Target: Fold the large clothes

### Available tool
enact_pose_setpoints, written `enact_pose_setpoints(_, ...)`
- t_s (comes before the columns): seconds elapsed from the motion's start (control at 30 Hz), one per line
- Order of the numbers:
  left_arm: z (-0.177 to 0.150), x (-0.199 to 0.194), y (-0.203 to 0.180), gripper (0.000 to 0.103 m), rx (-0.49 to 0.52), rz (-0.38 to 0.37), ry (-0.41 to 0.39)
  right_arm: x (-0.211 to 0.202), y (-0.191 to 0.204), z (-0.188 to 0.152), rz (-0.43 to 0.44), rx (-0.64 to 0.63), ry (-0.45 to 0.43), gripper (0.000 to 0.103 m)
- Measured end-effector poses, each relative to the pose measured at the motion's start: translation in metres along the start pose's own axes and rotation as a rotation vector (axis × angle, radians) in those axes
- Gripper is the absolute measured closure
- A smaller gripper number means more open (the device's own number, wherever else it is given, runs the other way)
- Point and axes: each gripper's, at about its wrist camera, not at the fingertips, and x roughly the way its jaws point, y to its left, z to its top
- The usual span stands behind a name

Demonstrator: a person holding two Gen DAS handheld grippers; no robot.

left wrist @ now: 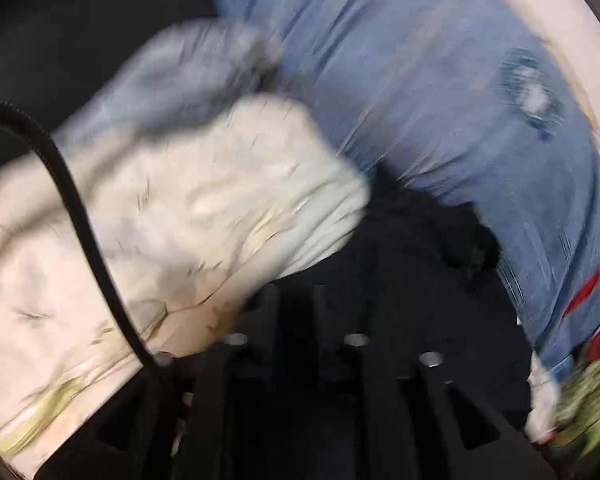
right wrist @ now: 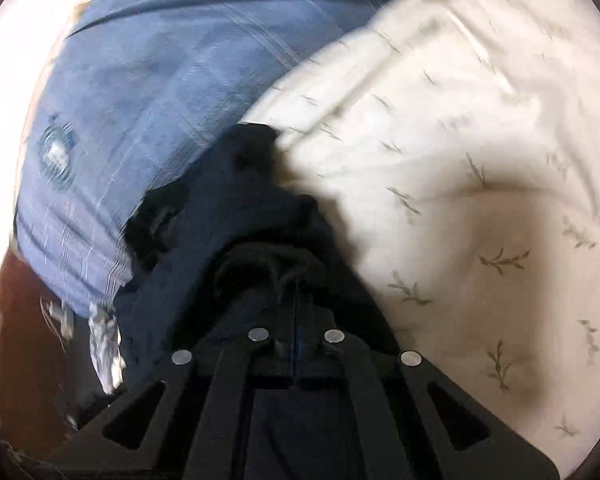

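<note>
A dark navy garment (right wrist: 236, 184) lies between a blue denim-like cloth (right wrist: 140, 80) and a cream cloth with a leaf print (right wrist: 460, 160). My right gripper (right wrist: 296, 280) is shut on a bunched fold of the dark garment, which drapes over its fingers. The left wrist view is blurred. In it my left gripper (left wrist: 296, 296) has its black fingers a little apart, just short of the dark garment (left wrist: 428, 240); I make out no cloth pinched between them. The cream cloth (left wrist: 204, 200) bulges at its left and the blue cloth (left wrist: 420, 80) lies beyond.
A black ribbed cable (left wrist: 80, 208) curves across the left of the left wrist view. Something green and red (left wrist: 592, 392) sits at the right edge. A brown surface (right wrist: 32, 320) and a crumpled white scrap (right wrist: 106, 344) show at the lower left of the right wrist view.
</note>
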Motion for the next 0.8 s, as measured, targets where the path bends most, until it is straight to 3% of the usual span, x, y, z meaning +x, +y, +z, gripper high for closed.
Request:
enact_pose_setpoints(0.03,-0.003,-0.014,-0.017,0.040,0.053,-0.003,-0.055,-0.004,0.014,-0.002,0.021,-0.041,-0.010,0.099)
enact_pose_setpoints(0.07,-0.005,-0.024,-0.036,0.025,0.105,-0.018,-0.091,-0.001,0.031,0.000,0.033,-0.091,-0.010,0.099)
enact_pose_setpoints(0.17,-0.009,-0.022,-0.083,0.025,0.245,-0.057,-0.077,0.016,0.072,-0.001,0.003,-0.230,0.011,0.099)
enact_pose_setpoints(0.3,-0.026,0.021,-0.127,0.024,0.401,-0.007,-0.005,0.058,0.100,-0.008,-0.146,-0.389,0.083,0.098)
enact_pose_setpoints(0.43,-0.032,0.067,-0.116,0.028,0.426,0.106,0.082,0.089,0.076,-0.011,-0.277,-0.410,0.158,0.099)
enact_pose_setpoints(0.5,-0.030,0.082,-0.100,0.031,0.411,0.181,0.113,0.090,0.062,-0.008,-0.260,-0.372,0.176,0.103)
enact_pose_setpoints(0.57,-0.026,0.086,-0.084,0.030,0.387,0.147,0.135,0.083,0.053,-0.004,-0.240,-0.351,0.172,0.103)
enact_pose_setpoints(0.63,-0.025,0.076,-0.089,0.032,0.415,0.176,0.119,0.070,0.057,-0.003,-0.229,-0.356,0.143,0.101)
enact_pose_setpoints(0.7,-0.023,0.047,-0.097,0.032,0.432,0.165,0.066,0.050,0.066,-0.007,-0.231,-0.386,0.108,0.095)
enact_pose_setpoints(0.8,-0.029,-0.004,-0.100,0.029,0.461,0.139,0.019,0.011,0.076,-0.022,-0.228,-0.420,0.054,0.061)
